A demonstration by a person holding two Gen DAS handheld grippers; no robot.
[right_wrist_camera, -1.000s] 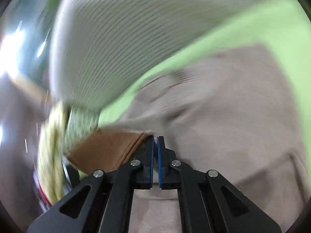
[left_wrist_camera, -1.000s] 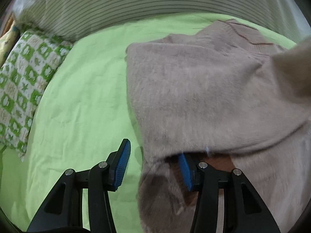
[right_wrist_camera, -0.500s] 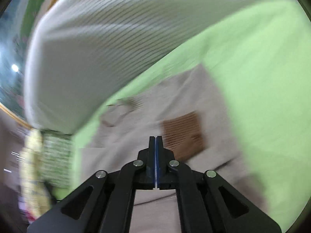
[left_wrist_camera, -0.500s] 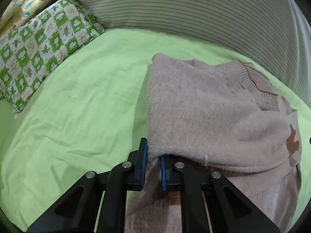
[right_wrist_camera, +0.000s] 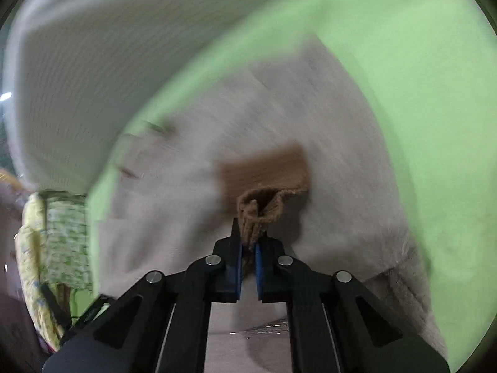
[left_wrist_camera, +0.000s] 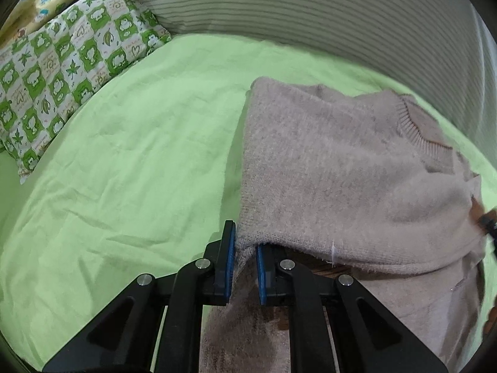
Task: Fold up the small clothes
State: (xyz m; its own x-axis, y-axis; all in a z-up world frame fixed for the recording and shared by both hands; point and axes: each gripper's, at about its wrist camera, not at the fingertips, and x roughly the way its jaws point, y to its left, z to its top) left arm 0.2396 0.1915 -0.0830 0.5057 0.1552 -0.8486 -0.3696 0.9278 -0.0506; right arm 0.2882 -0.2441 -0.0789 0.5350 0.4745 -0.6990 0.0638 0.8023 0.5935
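Observation:
A fuzzy beige sweater (left_wrist_camera: 341,171) lies folded over on the green sheet (left_wrist_camera: 139,155), ribbed collar at the far right. My left gripper (left_wrist_camera: 245,255) is shut on the near left corner of the folded layer, with fabric bunched between the blue pads. The right wrist view is blurred. In it the sweater (right_wrist_camera: 326,155) shows a brown knitted patch (right_wrist_camera: 267,168). My right gripper (right_wrist_camera: 248,248) has its jaws closing on a brown ribbed cuff (right_wrist_camera: 261,205), which is pinched between the pads and sticks up past them.
A green-and-white checked pillow (left_wrist_camera: 62,71) lies at the far left, with a yellow patterned one behind it. Grey striped bedding (left_wrist_camera: 310,9) runs along the back and appears again as striped bedding (right_wrist_camera: 93,46) at upper left. Bare green sheet (right_wrist_camera: 419,62) lies to the right.
The left jaws went from wide open around the sweater's edge to shut on it, and the view rolled. The right gripper swung over the sweater and now pinches the brown cuff.

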